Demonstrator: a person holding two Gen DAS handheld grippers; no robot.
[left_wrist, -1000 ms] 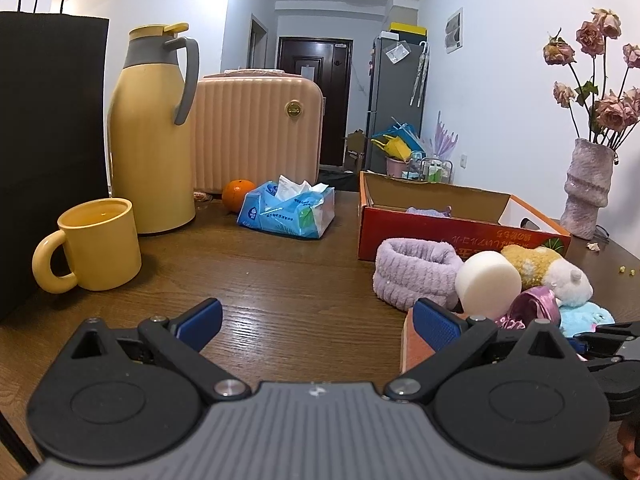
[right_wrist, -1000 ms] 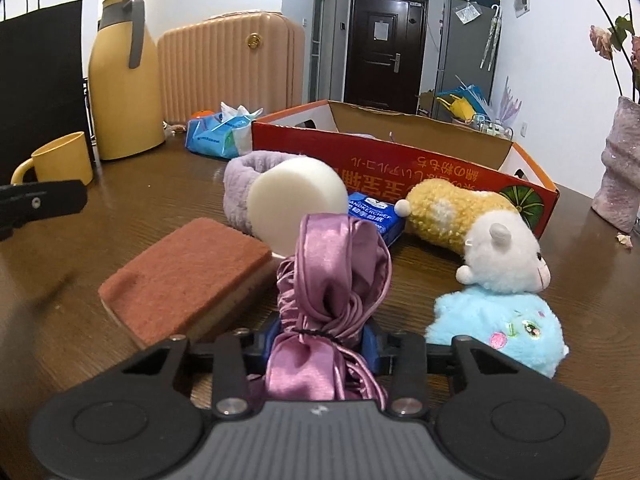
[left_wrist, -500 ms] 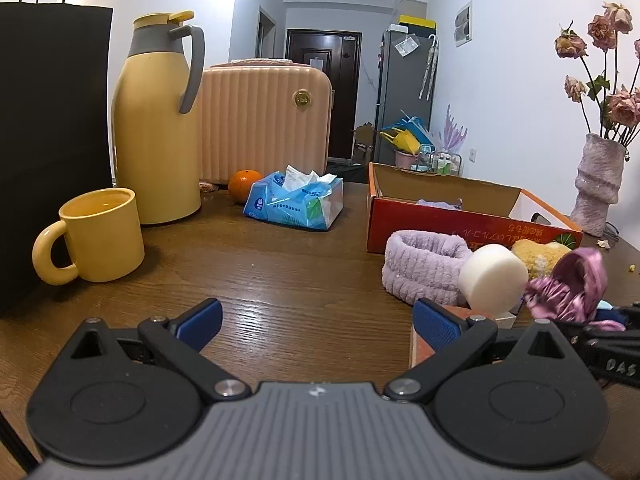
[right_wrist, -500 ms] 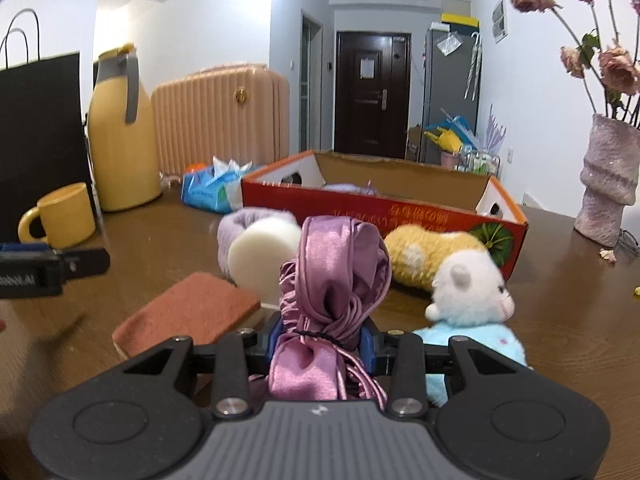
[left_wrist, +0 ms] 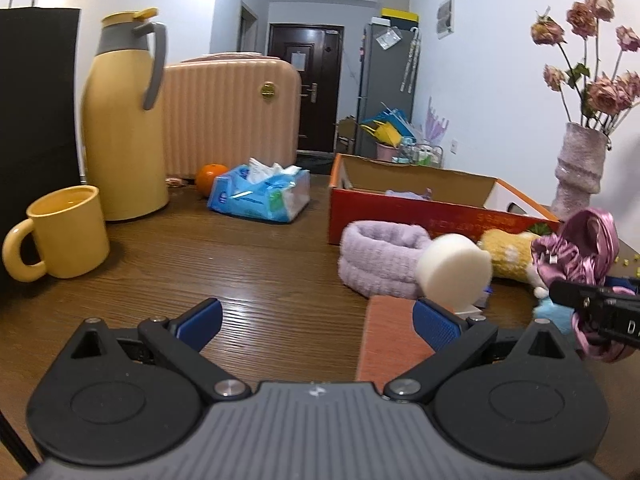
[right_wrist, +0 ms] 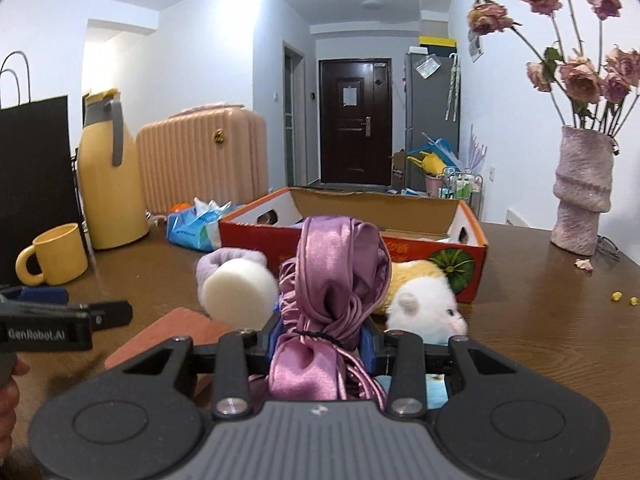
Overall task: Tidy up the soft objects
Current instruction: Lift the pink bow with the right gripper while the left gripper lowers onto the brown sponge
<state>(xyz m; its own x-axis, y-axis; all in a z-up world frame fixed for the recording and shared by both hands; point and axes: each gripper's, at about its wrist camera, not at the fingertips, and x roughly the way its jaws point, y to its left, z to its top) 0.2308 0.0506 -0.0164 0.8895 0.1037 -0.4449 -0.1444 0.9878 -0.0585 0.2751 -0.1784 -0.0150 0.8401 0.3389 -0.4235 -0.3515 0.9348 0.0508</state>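
My right gripper (right_wrist: 322, 338) is shut on a purple satin pouch (right_wrist: 332, 280) and holds it in the air in front of the red cardboard box (right_wrist: 468, 246). The pouch also shows at the right of the left wrist view (left_wrist: 580, 248). My left gripper (left_wrist: 318, 318) is open and empty, low over the table. On the table near the box lie a lilac headband (left_wrist: 380, 256), a white round sponge (left_wrist: 454, 274), a red-brown scouring sponge (left_wrist: 392, 336), a yellow and white plush (right_wrist: 420, 300) and a blue plush (left_wrist: 554, 314), mostly hidden.
A yellow mug (left_wrist: 60, 234), a yellow thermos jug (left_wrist: 124, 120), a black paper bag (left_wrist: 36, 92), an orange (left_wrist: 212, 172) and a blue tissue pack (left_wrist: 260, 194) stand at the left. A pink suitcase (left_wrist: 232, 112) is behind. A vase of dried roses (right_wrist: 582, 192) stands at the right.
My right gripper has risen with the purple pouch, from just above the table to about the height of the box rim. My left gripper has stayed open and lifted slightly.
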